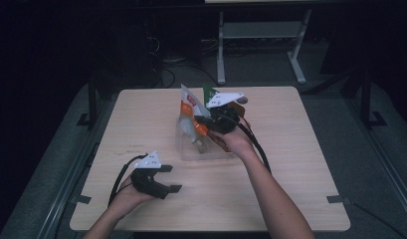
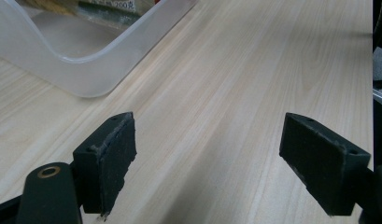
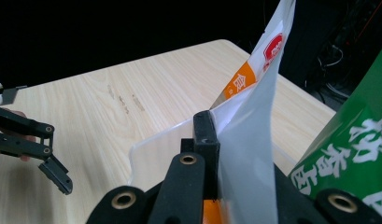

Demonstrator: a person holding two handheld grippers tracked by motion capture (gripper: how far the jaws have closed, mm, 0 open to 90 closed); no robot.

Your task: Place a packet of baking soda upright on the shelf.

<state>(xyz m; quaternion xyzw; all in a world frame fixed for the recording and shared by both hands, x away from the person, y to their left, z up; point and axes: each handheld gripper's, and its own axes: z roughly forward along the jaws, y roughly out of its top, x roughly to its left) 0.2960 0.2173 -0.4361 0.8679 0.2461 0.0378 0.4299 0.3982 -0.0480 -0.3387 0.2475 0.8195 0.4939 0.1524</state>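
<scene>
A white and orange snack bag [image 1: 187,107] stands tilted over a clear plastic container [image 1: 211,155] in the middle of the table. My right gripper [image 1: 203,122] is shut on the bag's side, just above the container. In the right gripper view the jaws pinch the bag's white film [image 3: 254,116] at the right gripper [image 3: 216,126], with the container's rim [image 3: 151,140] below. My left gripper [image 1: 166,180] rests open near the table's front left, holding nothing. Its wide-apart jaws frame bare wood at the left gripper [image 2: 207,135], with the container's corner [image 2: 86,60] beyond them.
A green packet [image 3: 352,130] stands close at the right of the held bag, and its top [image 1: 209,92] rises behind the right gripper. Printed packets [image 2: 104,7] lie inside the container. The wooden table [image 1: 290,174] spreads around, with a desk frame [image 1: 260,30] on the dark floor behind.
</scene>
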